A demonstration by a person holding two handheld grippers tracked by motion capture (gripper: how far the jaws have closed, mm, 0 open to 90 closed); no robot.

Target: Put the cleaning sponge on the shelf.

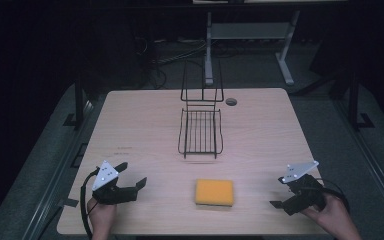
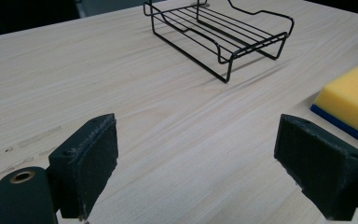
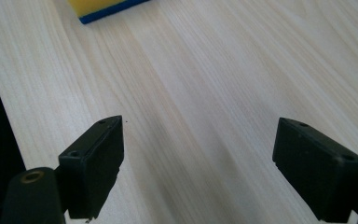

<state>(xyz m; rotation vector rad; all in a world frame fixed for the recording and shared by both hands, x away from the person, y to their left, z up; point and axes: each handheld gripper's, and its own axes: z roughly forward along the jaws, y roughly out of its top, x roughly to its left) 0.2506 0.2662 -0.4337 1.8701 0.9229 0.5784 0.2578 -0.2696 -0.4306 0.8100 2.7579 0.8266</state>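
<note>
A yellow sponge [image 1: 214, 192] with a blue underside lies flat near the front middle of the light wooden table [image 1: 140, 125]. Behind it, at the table's centre, stands a black wire rack [image 1: 200, 131] with a tall wire back. My left gripper [image 1: 132, 175] rests at the front left, open, jaws pointing right toward the sponge, nothing between them. My right gripper [image 1: 278, 191] rests at the front right, open and empty, jaws pointing left. The left gripper view has its gripper [image 2: 198, 140] facing the rack [image 2: 219, 30], the sponge [image 2: 349, 100] at right. In the right gripper view the gripper [image 3: 198, 140] faces bare wood, the sponge [image 3: 102, 7] at the top edge.
A round cable hole [image 1: 231, 101] sits near the table's far edge, right of the rack. Beyond the table stand a white desk frame [image 1: 209, 45] and cables on a dark floor. Bare wood separates each gripper from the sponge.
</note>
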